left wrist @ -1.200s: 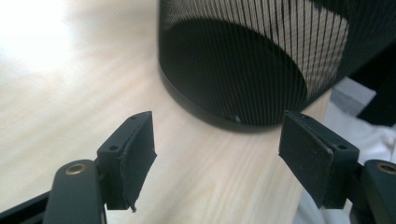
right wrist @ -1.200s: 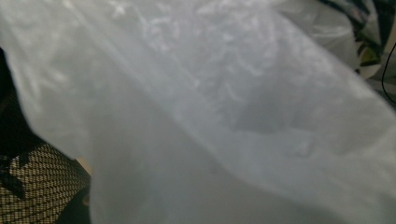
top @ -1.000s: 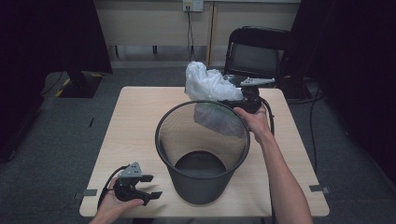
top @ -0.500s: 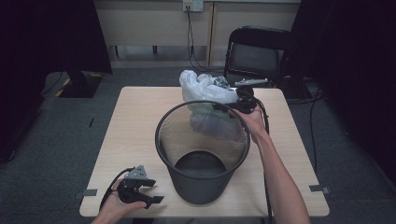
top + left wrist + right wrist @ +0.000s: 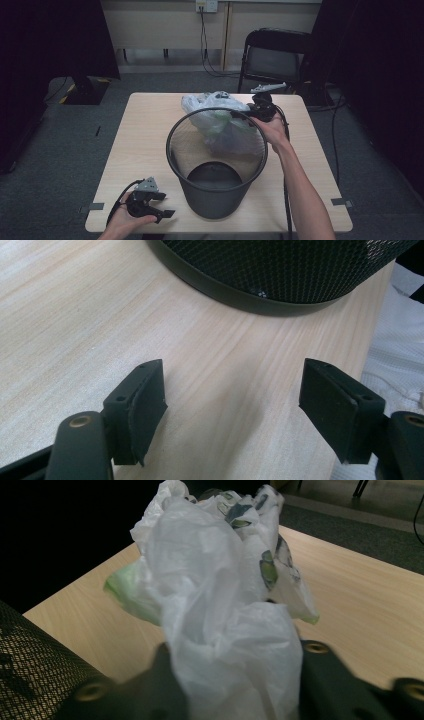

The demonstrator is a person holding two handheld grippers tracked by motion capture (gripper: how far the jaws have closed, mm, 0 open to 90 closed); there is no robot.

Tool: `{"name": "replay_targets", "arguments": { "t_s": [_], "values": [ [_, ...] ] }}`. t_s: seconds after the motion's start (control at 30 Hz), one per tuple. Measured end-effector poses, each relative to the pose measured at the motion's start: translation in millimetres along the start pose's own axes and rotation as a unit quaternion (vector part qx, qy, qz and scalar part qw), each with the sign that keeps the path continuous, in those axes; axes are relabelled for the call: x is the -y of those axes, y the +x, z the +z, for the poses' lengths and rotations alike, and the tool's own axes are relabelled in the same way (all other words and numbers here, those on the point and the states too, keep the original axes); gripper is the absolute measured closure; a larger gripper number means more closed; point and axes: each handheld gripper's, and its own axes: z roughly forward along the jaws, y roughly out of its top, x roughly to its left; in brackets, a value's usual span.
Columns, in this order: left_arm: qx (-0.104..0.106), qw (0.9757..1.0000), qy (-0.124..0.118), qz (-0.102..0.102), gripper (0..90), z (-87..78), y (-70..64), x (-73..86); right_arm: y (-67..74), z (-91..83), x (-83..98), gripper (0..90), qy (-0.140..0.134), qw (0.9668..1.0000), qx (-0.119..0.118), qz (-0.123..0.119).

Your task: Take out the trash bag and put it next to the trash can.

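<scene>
A crumpled white plastic bag (image 5: 216, 112) with green print hangs at the far rim of a black mesh waste bin (image 5: 216, 165) that stands mid-table. My right gripper (image 5: 239, 114) is shut on the bag; in the right gripper view the plastic bag (image 5: 225, 615) bulges up between the jaws, with the bin's mesh (image 5: 35, 670) at the lower left. My left gripper (image 5: 162, 205) lies open near the table's front left edge, beside the bin's base. In the left gripper view both pads (image 5: 147, 405) stand wide apart over bare wood, the bin's base (image 5: 270, 285) ahead.
The light wooden table (image 5: 145, 130) has free surface left of the bin. A black chair (image 5: 275, 57) stands behind the far right corner, with cables on the floor. White cloth (image 5: 395, 355) shows past the table edge in the left gripper view.
My right gripper has carried the bag leftward and toward the bin, from the far right of the rim to over its far edge. The left gripper has barely shifted.
</scene>
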Motion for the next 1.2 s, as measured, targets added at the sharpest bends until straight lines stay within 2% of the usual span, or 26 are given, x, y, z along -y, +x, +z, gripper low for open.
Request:
{"name": "replay_targets", "arguments": {
  "t_s": [0.03,0.1,0.27,0.37,0.4,0.43,0.5,0.57,0.63,0.77,0.83,0.9,1.03,1.2],
  "values": [
    [-0.001,1.0000,0.000,-0.001,26.0,-0.1,0.1,0.1,0.9,0.5,-1.1,80.9,-0.003,1.0000,-0.005,-0.002],
    [-0.003,1.0000,0.002,-0.001,26.0,-0.6,0.9,0.4,3.3,1.2,-5.0,87.0,-0.013,0.9999,-0.008,-0.007],
    [-0.004,1.0000,-0.002,-0.008,26.1,-0.9,2.4,1.3,12.7,-0.4,-20.2,89.1,-0.045,0.9984,-0.027,-0.020],
    [-0.003,0.9999,-0.005,-0.008,26.1,-0.6,2.0,1.4,16.7,0.2,-25.9,88.6,-0.054,0.9979,-0.026,-0.023],
    [-0.003,1.0000,-0.004,-0.008,26.1,-0.7,1.9,1.4,17.4,1.8,-25.8,86.9,-0.053,0.9980,-0.028,-0.023],
    [-0.002,1.0000,-0.003,-0.008,26.1,-0.6,1.9,1.4,18.1,4.6,-24.7,79.8,-0.048,0.9981,-0.030,-0.023],
    [-0.003,0.9999,-0.003,-0.010,26.1,-0.5,1.8,1.5,18.8,11.6,-21.3,59.4,-0.027,0.9993,-0.019,-0.017],
    [-0.004,0.9999,-0.002,-0.009,26.1,-0.5,2.4,1.5,18.2,15.6,-16.5,50.9,-0.019,0.9996,-0.018,-0.013],
    [-0.006,0.9999,-0.002,-0.009,26.1,-0.6,2.9,1.4,17.3,16.2,-13.1,40.2,-0.020,0.9997,-0.011,-0.002],
    [-0.012,0.9998,-0.004,-0.014,26.1,0.6,4.7,-0.8,16.8,9.4,-12.1,27.0,-0.032,0.9994,-0.012,0.010],
    [-0.017,0.9997,0.000,-0.016,26.1,1.9,6.0,-1.3,15.8,2.8,-12.9,24.7,-0.046,0.9985,-0.021,0.020],
    [-0.017,0.9997,-0.004,-0.017,26.1,2.5,7.0,-1.3,17.1,-3.0,-13.8,20.9,-0.051,0.9985,-0.011,0.018],
    [-0.026,0.9995,-0.005,-0.018,26.2,2.3,8.1,-1.3,17.3,-12.0,-12.2,23.2,-0.056,0.9983,-0.007,0.017],
    [-0.032,0.9993,-0.006,-0.016,26.1,3.1,7.9,-1.4,9.8,-20.1,-10.6,22.2,-0.076,0.9961,0.010,0.042]
  ]
}}
